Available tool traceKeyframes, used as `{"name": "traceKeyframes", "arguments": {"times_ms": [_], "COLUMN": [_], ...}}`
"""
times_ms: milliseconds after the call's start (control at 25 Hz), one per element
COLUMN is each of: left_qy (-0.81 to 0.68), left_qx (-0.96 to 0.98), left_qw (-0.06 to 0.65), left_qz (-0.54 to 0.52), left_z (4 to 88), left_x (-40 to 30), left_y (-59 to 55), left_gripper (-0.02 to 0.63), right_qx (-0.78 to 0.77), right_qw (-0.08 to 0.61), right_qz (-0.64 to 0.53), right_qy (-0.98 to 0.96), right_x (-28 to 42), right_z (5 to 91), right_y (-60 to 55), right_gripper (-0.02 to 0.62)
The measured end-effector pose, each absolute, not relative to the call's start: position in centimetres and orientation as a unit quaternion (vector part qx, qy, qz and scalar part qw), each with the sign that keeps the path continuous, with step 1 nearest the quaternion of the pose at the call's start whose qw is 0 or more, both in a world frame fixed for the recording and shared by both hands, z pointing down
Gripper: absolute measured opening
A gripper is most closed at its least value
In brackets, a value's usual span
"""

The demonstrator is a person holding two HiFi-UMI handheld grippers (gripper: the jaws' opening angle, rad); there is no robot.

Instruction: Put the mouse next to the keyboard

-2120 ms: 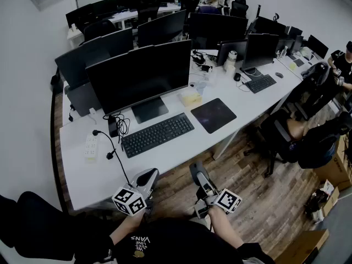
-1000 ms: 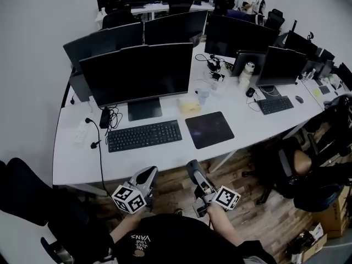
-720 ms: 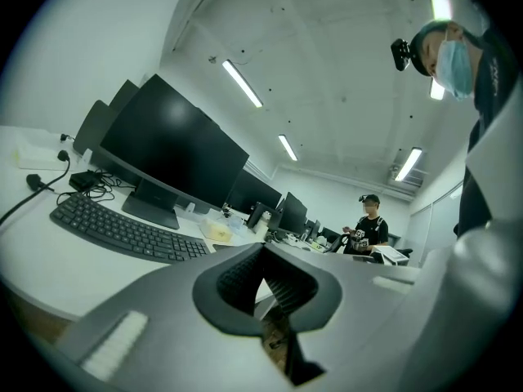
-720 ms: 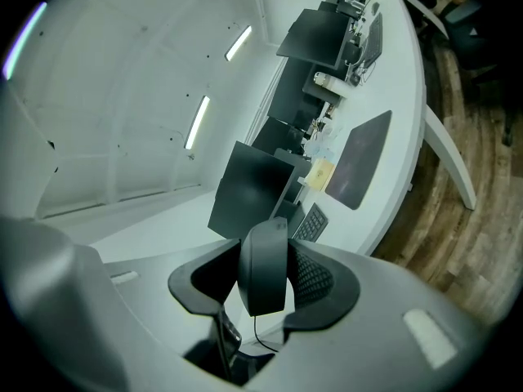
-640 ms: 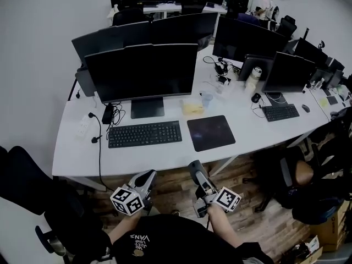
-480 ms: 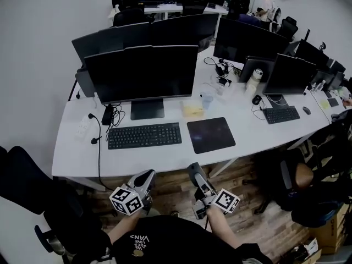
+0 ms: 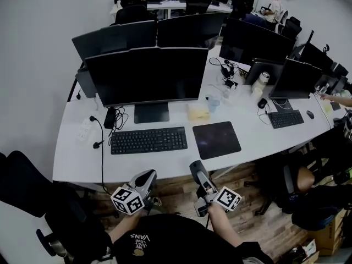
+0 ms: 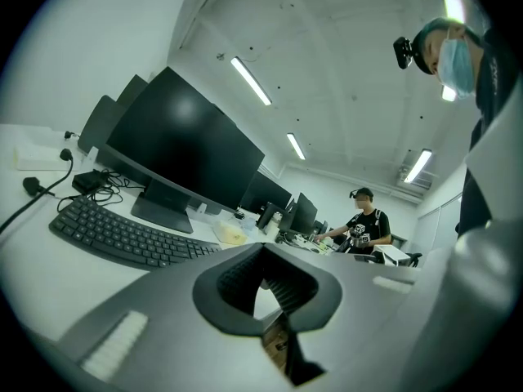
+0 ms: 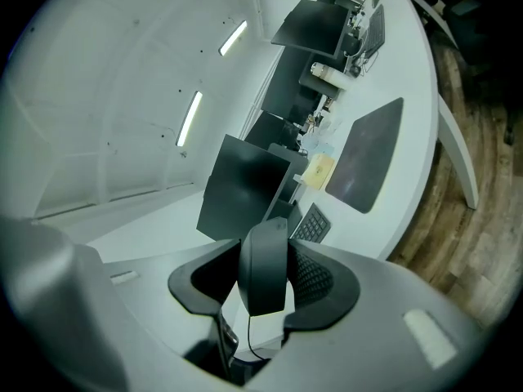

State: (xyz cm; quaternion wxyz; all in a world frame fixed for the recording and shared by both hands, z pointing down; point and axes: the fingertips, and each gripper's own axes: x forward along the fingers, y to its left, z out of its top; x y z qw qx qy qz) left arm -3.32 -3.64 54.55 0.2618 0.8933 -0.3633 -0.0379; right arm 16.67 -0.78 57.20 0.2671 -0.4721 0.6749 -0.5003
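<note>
A black wired mouse point(image 9: 264, 266) stands on edge between the jaws of my right gripper point(image 9: 265, 247), which is shut on it. In the head view this gripper point(image 7: 197, 172) hangs below the desk's front edge, over the wooden floor. The black keyboard point(image 7: 149, 140) lies on the white desk point(image 7: 77, 164) in front of a large monitor point(image 7: 146, 76). The keyboard point(image 9: 313, 223) also peeks out past the mouse in the right gripper view. My left gripper point(image 7: 144, 179) hangs beside the right one, its jaws shut on nothing point(image 8: 261, 247), with the keyboard point(image 8: 122, 235) ahead to its left.
A dark mouse pad point(image 7: 216, 139) lies right of the keyboard. A power strip point(image 7: 86, 130) and a cable run along the desk's left part. A yellow object point(image 7: 198, 112) and a cup point(image 7: 213, 102) sit behind the pad. More desks, monitors and office chairs surround; a person point(image 8: 364, 223) stands far off.
The head view has swung, so the desk now sits more squarely ahead and slightly higher. Both grippers stay low before the desk edge, the right one still holding the mouse.
</note>
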Motion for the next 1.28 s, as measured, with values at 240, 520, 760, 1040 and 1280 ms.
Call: {"name": "traceKeyframes", "arguments": {"times_ms": [240, 520, 760, 1040, 1280], "left_qy": [-0.349, -0.325, -0.305, -0.299, -0.316], "left_qx": [0.898, 0.908, 0.915, 0.911, 0.904], "left_qw": [0.264, 0.262, 0.262, 0.282, 0.286], "left_qz": [-0.043, -0.037, -0.034, -0.022, -0.025], "left_z": [54.5, 54.9, 55.7, 57.7, 58.1], "left_x": [-4.2, -5.6, -7.4, -8.2, -7.5], "left_y": [-6.9, -10.9, -14.0, -16.0, -18.0], "left_gripper": [0.002, 0.002, 0.002, 0.002, 0.002], "right_qx": [-0.525, -0.505, -0.523, -0.542, -0.530], "right_qw": [0.241, 0.283, 0.289, 0.273, 0.261], "right_qz": [-0.534, -0.473, -0.468, -0.490, -0.483], "right_qy": [0.618, 0.665, 0.651, 0.625, 0.646], "right_x": [16.2, 14.5, 12.9, 12.1, 13.4], "right_z": [58.3, 57.2, 58.3, 59.8, 60.1], "right_y": [-2.2, -6.7, -8.9, -10.3, -13.4], "right_gripper": [0.179, 0.179, 0.179, 0.179, 0.179]}}
